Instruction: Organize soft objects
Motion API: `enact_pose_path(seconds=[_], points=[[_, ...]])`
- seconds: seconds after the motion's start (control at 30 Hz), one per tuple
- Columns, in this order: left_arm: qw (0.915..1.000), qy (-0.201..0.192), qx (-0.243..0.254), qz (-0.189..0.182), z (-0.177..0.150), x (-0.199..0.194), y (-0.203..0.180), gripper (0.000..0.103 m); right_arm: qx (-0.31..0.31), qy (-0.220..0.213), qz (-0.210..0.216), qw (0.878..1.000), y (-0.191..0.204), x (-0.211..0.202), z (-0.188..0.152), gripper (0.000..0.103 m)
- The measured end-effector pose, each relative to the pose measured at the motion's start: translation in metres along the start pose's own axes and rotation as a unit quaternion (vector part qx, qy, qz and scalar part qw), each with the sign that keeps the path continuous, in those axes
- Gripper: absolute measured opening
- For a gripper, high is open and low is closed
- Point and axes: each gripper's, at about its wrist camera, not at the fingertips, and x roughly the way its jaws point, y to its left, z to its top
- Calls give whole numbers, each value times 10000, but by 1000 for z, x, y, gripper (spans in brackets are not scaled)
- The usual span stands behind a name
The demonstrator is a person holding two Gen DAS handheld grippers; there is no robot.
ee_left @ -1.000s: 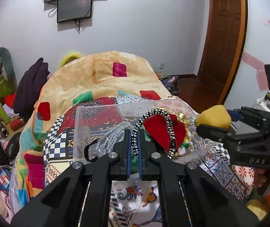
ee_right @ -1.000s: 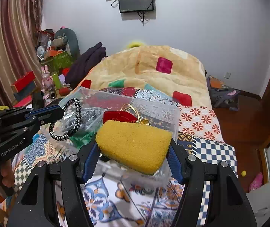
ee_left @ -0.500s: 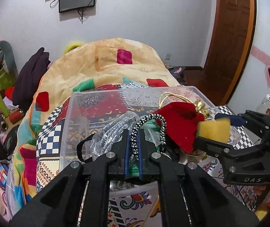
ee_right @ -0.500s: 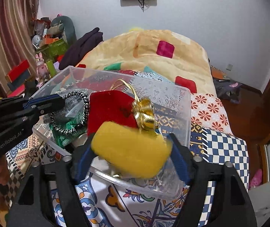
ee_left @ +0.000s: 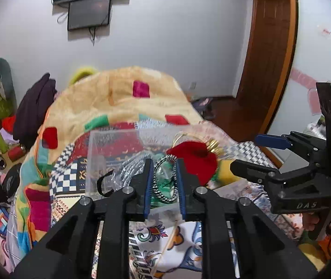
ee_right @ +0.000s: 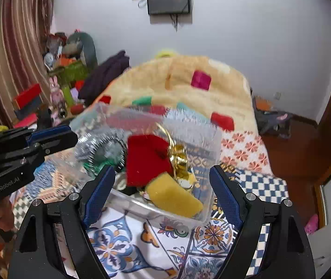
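Over the patterned bedspread [ee_right: 123, 244], both grippers hang above the clear plastic bin [ee_right: 208, 139]. The left gripper [ee_left: 164, 181] has its jaws opening, a narrow gap now, and the black-and-white braided loop [ee_left: 165, 179] sits in that gap; whether the pads touch it I cannot tell. At two o'clock from it lies the red pouch [ee_left: 194, 160] with gold trim, inside the bin. The right gripper [ee_right: 163, 197] stands spread wide with nothing pinched. The yellow sponge [ee_right: 174, 197] lies loose in the bin's near corner, between those blue pads but clear of both, just below the red pouch and touching it. At eleven o'clock of the sponge, crinkled clear wrapping [ee_right: 95, 144] and something green fill the bin's left side.
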Motion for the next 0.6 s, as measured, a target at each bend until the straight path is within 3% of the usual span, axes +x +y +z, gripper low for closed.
enact_pose_path(seconds=[0.1,0.23,0.37,0.53,0.6], points=[[9996,-288,42,-48,4,-26,-8,25,-35,-319,-35,9995,5,-29,5,81],[9979,-634,63,-88,8,-57,-14,43,-84,-747,-31,9972,12,-63,9,82],[9950,-996,58,-48,7,-88,-17,53,-18,-1151,-12,9933,19,-92,8,85],[9916,-1288,101,10,2,-113,-21,68,62,-1523,-40,9883,25,-112,5,92],[9905,-1370,100,29,-1,-119,-21,72,41,-1590,-44,9873,28,-114,4,101]])
